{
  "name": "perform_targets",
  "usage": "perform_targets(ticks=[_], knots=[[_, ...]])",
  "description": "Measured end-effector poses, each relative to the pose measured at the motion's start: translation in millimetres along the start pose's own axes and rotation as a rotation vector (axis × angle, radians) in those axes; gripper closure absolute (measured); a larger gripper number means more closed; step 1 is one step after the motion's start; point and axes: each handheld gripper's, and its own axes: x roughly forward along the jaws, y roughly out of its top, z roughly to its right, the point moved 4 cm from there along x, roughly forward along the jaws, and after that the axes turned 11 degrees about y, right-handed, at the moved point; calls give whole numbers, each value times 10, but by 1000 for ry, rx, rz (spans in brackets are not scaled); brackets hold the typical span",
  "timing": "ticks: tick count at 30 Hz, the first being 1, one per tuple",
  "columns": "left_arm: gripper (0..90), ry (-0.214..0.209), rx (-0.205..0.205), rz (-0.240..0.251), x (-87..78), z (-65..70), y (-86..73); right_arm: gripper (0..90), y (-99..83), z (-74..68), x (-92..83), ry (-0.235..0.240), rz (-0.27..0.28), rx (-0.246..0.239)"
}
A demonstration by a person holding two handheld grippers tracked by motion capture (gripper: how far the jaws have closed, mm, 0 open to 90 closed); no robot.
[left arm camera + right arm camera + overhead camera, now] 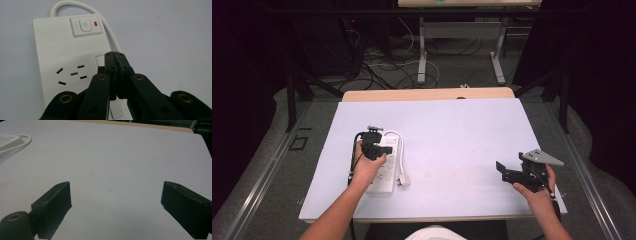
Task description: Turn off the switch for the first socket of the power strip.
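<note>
A white power strip (384, 172) lies on the left half of the pale table mat (452, 130), its white cable (400, 142) looped beside it and ending in a plug (403, 180). In the left gripper view the power strip (57, 50) shows a switch button (85, 25) with a red indicator and a set of socket slots (72, 74). My left gripper (374, 145) hovers over the strip with its jaws pressed together and nothing between them; its tips (115, 53) sit just below the switch. My right gripper (503, 171) stands open at the right, apart from the strip (7, 141).
The mat covers a wooden table (427, 93) whose far edge shows beyond it. Past the table are the legs of another table (422, 60) and loose cables on the floor (382, 65). Bare mat (112, 157) stretches ahead of the right gripper (116, 187).
</note>
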Motion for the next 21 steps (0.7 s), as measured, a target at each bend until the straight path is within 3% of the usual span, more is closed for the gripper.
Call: perform_targets(ticks=[21], knots=[[895,20,-8,-30,97,-14,-21,89,-2,2,6,-3,-1,-2]])
